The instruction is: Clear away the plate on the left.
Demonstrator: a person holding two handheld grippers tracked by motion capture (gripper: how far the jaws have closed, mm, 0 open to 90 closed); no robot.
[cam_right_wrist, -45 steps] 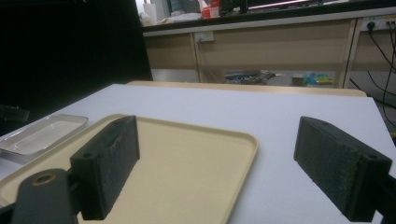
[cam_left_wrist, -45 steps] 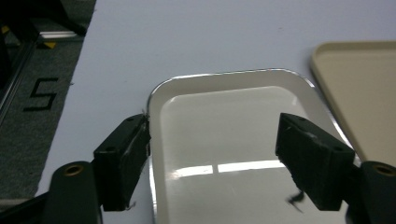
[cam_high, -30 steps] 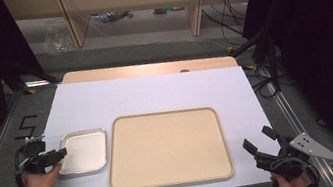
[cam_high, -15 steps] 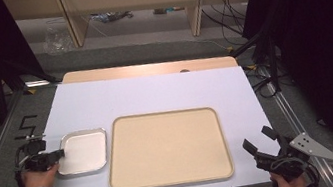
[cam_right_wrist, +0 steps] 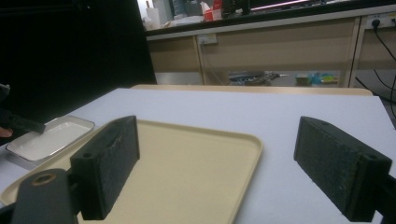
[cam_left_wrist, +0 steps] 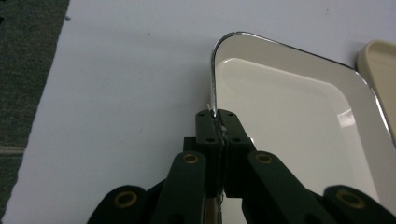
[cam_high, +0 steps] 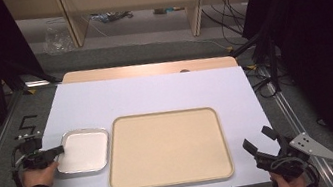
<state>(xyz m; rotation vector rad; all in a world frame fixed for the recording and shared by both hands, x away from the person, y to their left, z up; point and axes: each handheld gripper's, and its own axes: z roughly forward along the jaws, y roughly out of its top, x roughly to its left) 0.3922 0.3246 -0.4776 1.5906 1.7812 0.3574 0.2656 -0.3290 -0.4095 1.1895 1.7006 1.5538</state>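
Metal tray [cam_left_wrist: 299, 116] rim apparently in left gripper [cam_left_wrist: 217, 122]

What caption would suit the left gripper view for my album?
Left claw shut on the rim of a small white tray, on a white tabletop.

Beige tray [cam_high: 167, 147], white silver-rimmed dish [cam_high: 82, 151], black grippers [cam_high: 57, 151]
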